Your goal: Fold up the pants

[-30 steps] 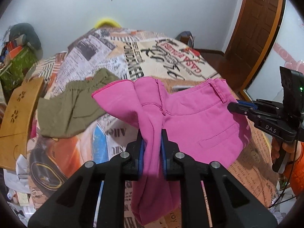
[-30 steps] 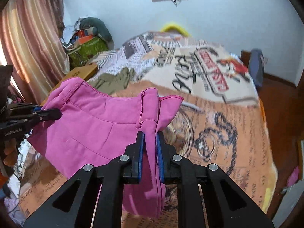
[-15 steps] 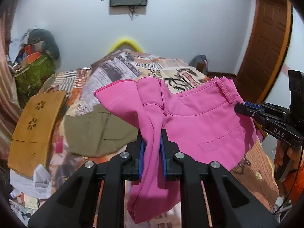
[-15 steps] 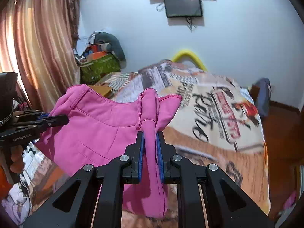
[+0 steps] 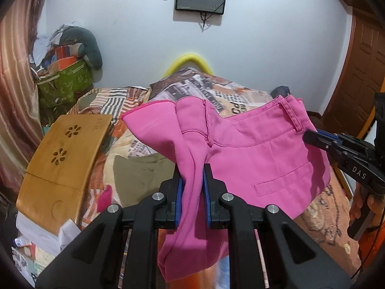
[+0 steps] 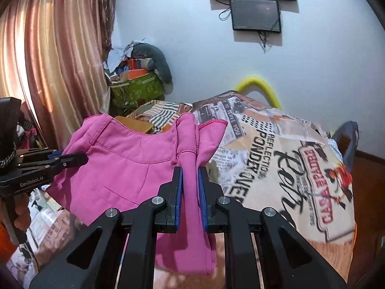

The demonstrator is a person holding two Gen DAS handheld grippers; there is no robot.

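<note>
Pants: pink pants [image 5: 252, 159] hang in the air above the bed, stretched between the two grippers, waistband up, a back pocket facing the left wrist camera.
Left gripper: left gripper [image 5: 192, 187] has its jaws pinching a bunched fold of the pink cloth near one end of the waistband; the cloth hangs down between the blue pads [image 5: 178, 202].
Right gripper: right gripper [image 6: 190, 187] has its jaws pressed onto a gathered fold at the other end of the waistband; pink cloth droops below it.
Cross view: each camera shows the other gripper at the far edge of the pants, its tips at the cloth.
Bed: bed [image 6: 300, 159] lies under the pants, covered by a sheet printed with newspaper lettering.
Green garment: an olive garment [image 5: 142, 171] lies flat on the bed, below and to the left of the pants.
Wooden board: a wooden board [image 5: 62, 166] with flower cut-outs rests at the bed's left side.
Wall: a dark screen [image 6: 256, 14] is mounted on it.
Curtain: a pinkish curtain [image 6: 55, 55] hangs at the left.
</note>
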